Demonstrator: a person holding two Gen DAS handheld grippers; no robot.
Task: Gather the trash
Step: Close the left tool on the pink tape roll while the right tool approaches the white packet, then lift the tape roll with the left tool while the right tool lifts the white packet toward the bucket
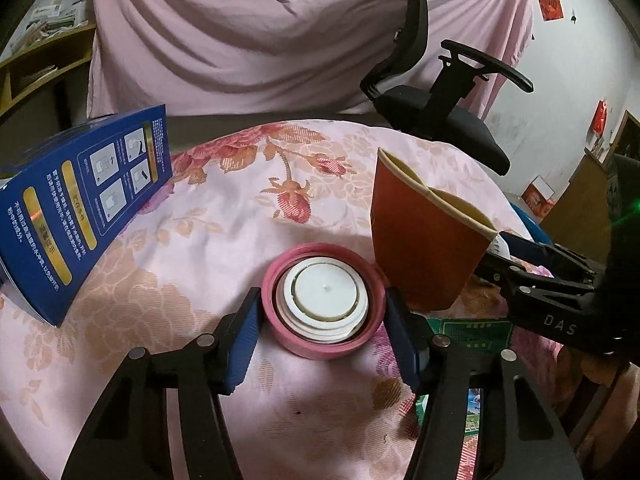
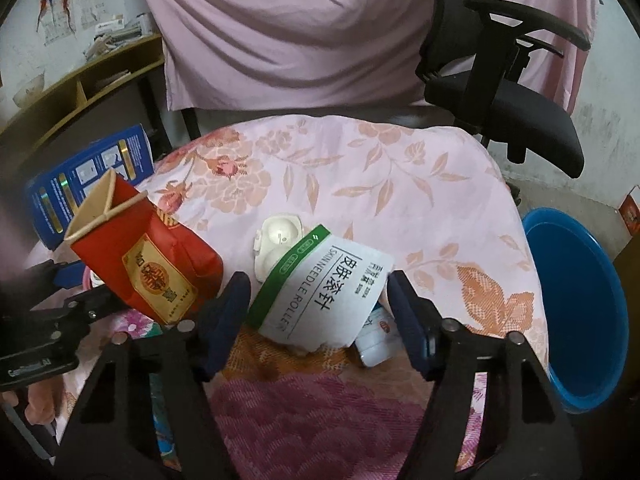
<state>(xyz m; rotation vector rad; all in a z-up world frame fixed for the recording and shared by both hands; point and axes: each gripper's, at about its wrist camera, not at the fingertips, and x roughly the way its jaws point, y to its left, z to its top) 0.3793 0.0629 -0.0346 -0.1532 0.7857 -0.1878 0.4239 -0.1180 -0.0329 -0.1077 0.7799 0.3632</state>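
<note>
A pink round lid [image 1: 304,344] with a white insert lies on the floral tablecloth [image 1: 224,216]. My left gripper [image 1: 322,300] is shut on it, with a blue pad against each side of its rim. Just right of it stands a squashed red paper cup [image 1: 424,240]. In the right wrist view a white and green carton [image 2: 324,292] printed "skin needle roller" lies between the fingers of my right gripper [image 2: 318,284]. That gripper is open, with a gap showing at its left pad. The red cup [image 2: 140,256] leans at its left.
A blue printed box [image 1: 80,208] lies at the table's left edge. A white moulded case [image 2: 278,240] and a small white bottle [image 2: 374,340] touch the carton. A blue bucket [image 2: 580,304] stands on the floor at the right. A black office chair [image 1: 440,120] is behind the table.
</note>
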